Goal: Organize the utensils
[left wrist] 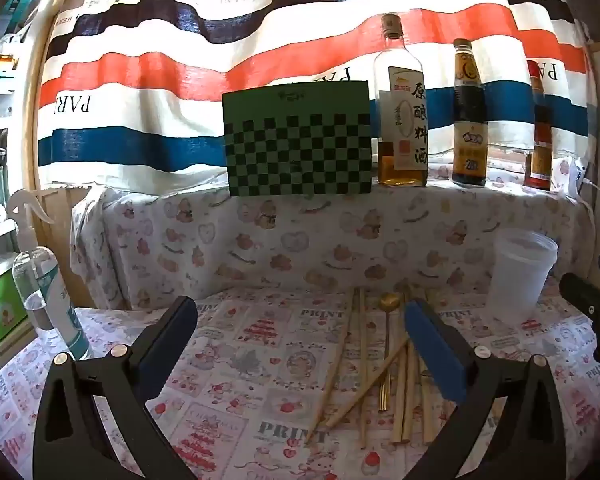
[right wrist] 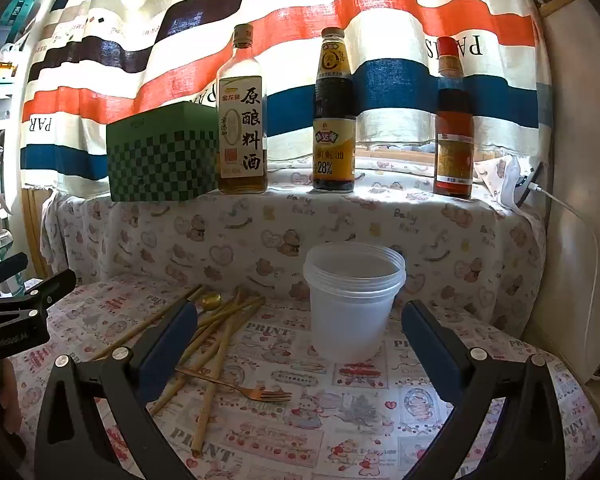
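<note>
Status: task is barely starting, by the look of it. You are holding both grippers above the near edge of the printed tablecloth (right wrist: 340,412), tilted a little downward, neither touching anything.

Left gripper (left wrist: 300,344): jaws are standing fully wide, nothing between the pads. Right gripper (right wrist: 300,344): same, jaws wide apart, empty; in its view the cup sits framed between the fingers but farther off, no contact.

Utensils: all are lying loose on the cloth, in one scattered pile. Chopsticks (right wrist: 220,332), several, bamboo-coloured, are fanning out and crossing each other. Gold spoon (left wrist: 389,308) is lying among them w/ bowl toward the far side. Fork (right wrist: 244,390) is lying across the near ends of the chopsticks, tines pointing right. Exact chopstick count: can't tell, they overlap.

Plastic cup (right wrist: 352,304): translucent, upright, just right of the pile, near the far step of the table. Looks empty from what shows of its inside, so nothing is sorted yet (my read: cup is the likely holder).

Background, not in play: three sauce bottles (right wrist: 334,120) and a green checkered box (right wrist: 162,156) are sitting on the raised ledge; spray bottle (left wrist: 44,280) is standing at far left.

Left to do, judged: pick every utensil, stand each in the cup. Done so far: nil.
</note>
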`<move>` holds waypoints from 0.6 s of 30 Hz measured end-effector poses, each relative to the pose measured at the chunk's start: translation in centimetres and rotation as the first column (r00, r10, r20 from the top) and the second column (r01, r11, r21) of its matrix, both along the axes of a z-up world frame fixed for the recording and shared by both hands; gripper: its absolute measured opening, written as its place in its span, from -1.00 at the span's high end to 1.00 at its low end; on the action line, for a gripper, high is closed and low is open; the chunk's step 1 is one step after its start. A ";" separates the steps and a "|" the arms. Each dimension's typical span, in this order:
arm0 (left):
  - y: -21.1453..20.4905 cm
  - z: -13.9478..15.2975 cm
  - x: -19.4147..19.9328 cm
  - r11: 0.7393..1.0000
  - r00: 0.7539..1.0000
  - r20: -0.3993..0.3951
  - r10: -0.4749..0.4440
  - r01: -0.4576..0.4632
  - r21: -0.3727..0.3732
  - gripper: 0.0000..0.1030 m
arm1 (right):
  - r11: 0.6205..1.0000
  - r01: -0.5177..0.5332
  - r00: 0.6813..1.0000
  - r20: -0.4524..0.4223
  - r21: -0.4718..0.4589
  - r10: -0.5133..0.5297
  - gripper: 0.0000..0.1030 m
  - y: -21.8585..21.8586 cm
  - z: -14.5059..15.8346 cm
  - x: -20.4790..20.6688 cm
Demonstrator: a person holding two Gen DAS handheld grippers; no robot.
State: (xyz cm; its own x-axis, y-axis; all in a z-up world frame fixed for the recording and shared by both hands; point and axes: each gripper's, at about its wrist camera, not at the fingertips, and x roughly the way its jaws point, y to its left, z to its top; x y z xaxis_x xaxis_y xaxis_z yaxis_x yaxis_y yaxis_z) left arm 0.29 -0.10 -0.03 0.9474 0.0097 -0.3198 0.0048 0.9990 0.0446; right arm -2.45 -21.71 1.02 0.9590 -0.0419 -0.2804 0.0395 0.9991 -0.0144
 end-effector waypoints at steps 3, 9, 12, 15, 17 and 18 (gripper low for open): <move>-0.4 0.0 -0.3 1.000 0.999 0.031 -0.013 0.013 -0.002 -1.00 | 1.000 0.000 1.000 0.003 0.008 0.000 -1.00 -0.1 0.0 0.0; 0.3 -0.2 -0.6 0.999 0.999 0.034 -0.008 0.009 -0.037 -1.00 | 1.000 0.005 1.000 0.002 0.003 -0.005 -1.00 -0.1 0.0 0.0; 0.6 -0.2 -0.4 0.999 1.000 0.026 -0.014 0.015 -0.051 -1.00 | 1.000 0.011 1.000 0.003 -0.003 -0.011 -1.00 0.0 0.0 -0.1; 0.2 -0.1 -0.5 0.999 0.999 0.029 -0.021 0.022 -0.033 -1.00 | 1.000 0.013 1.000 0.001 -0.007 -0.013 -1.00 0.1 0.0 -0.1; 0.0 -0.1 -0.5 0.999 0.999 0.030 -0.034 0.035 -0.024 -1.00 | 1.000 0.016 1.000 0.000 -0.007 -0.016 -1.00 0.1 0.0 0.0; -0.1 -0.1 -0.6 0.999 0.999 0.029 -0.038 0.039 -0.022 -1.00 | 1.000 0.015 1.000 0.000 -0.006 -0.015 -1.00 0.0 0.0 0.0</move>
